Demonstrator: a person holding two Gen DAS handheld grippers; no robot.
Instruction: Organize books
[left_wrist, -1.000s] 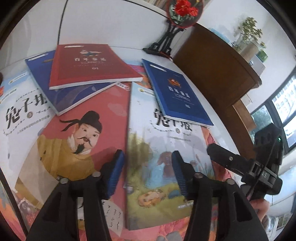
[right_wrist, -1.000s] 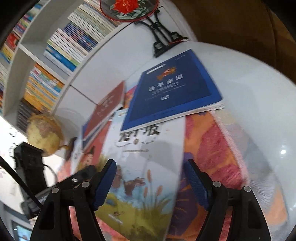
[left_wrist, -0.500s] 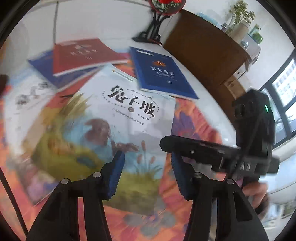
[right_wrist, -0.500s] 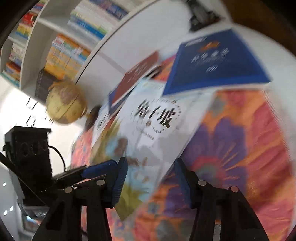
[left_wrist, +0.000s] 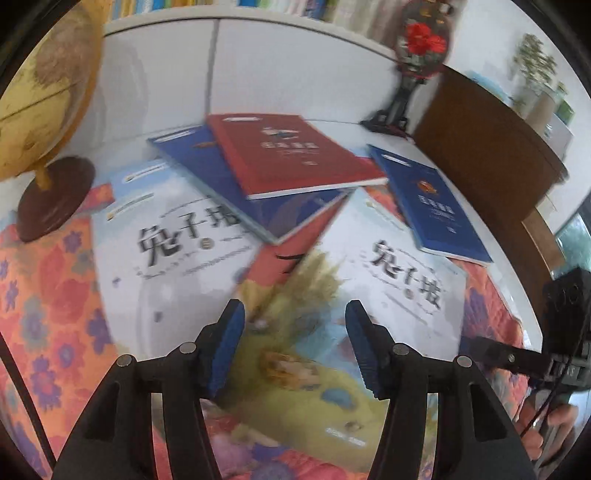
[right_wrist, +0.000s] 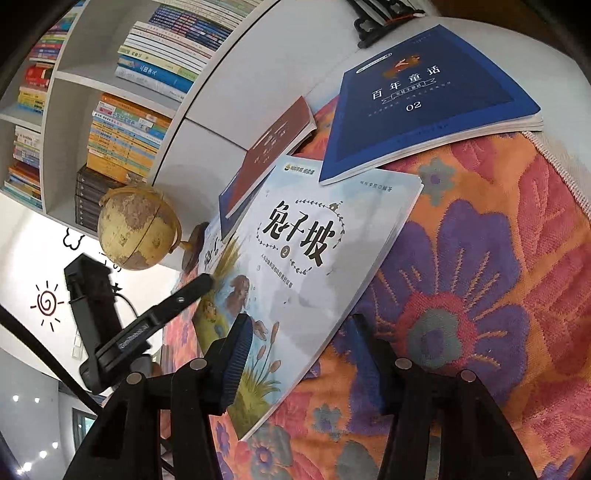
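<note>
free: floral cloth (right_wrist: 480, 295) right of books | blocked: globe (left_wrist: 40, 92) left, stand (left_wrist: 399, 107) behind

1. A flowered cloth (right_wrist: 480, 295) covers the table; the books lie on it.
2. In the left wrist view, the red book (left_wrist: 291, 155) lies on top of a blue book (left_wrist: 236, 184).
3. Those two overlap the left picture book (left_wrist: 177, 243).
4. A second picture book (right_wrist: 303, 280) lies to their right.
5. Another blue book (right_wrist: 424, 99) rests on that book's far corner.
6. The globe (left_wrist: 40, 85) stands at the far left.
7. Bookshelves (right_wrist: 110, 110) rise behind the table.
</note>
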